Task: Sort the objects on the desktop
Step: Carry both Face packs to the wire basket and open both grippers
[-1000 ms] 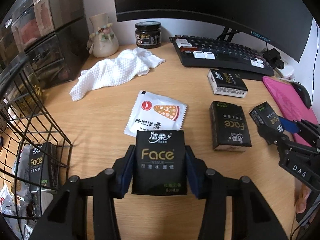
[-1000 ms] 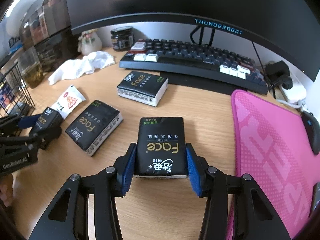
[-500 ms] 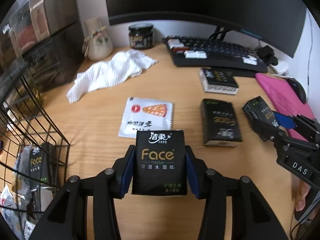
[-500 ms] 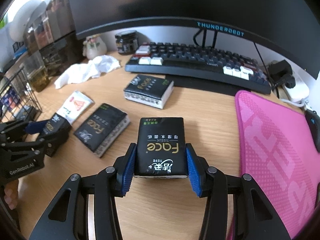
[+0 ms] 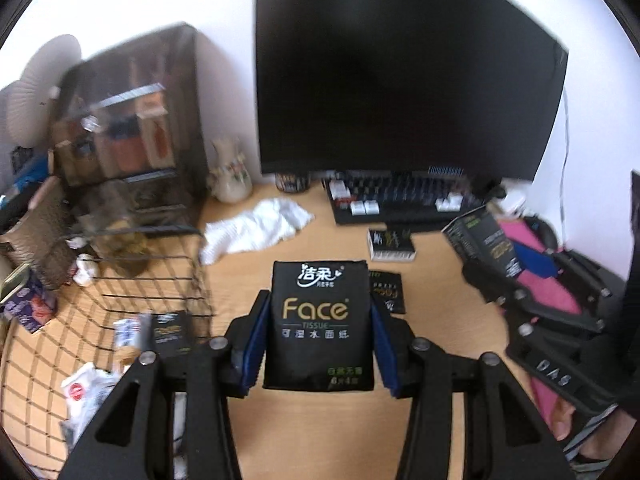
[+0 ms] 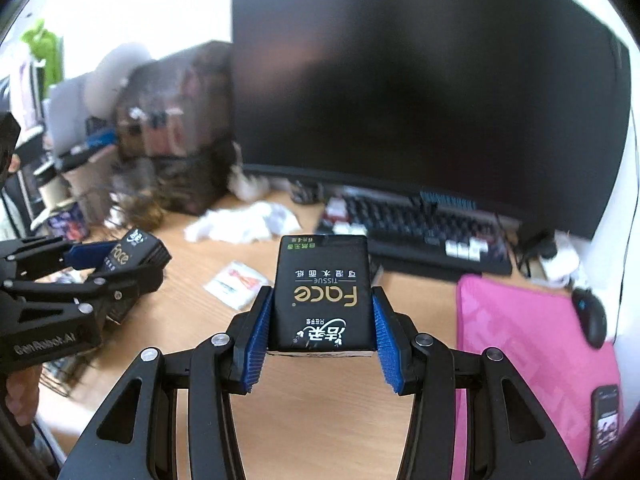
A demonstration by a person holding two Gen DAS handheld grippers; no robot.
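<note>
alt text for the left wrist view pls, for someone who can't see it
The left gripper holds a black Face tissue pack between its blue pads, above a wooden desk. A wire basket with packets inside sits to the left, and the right gripper holds another black pack at the right. Behind are a dark monitor, keyboard and crumpled white cloth.

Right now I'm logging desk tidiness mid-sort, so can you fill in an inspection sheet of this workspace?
Surface: wooden desk, partly bare.
Job's things: two black tissue packs lying flat; more in wire basket.
Clutter: white cloth, snack sachet, jar, vase.
Grippers: left hand-held gripper shut on tissue pack; right hand-held gripper shut on another pack.
Cables: one beside monitor.
Surroundings: keyboard, pink mat, mouse, drawer unit.
</note>
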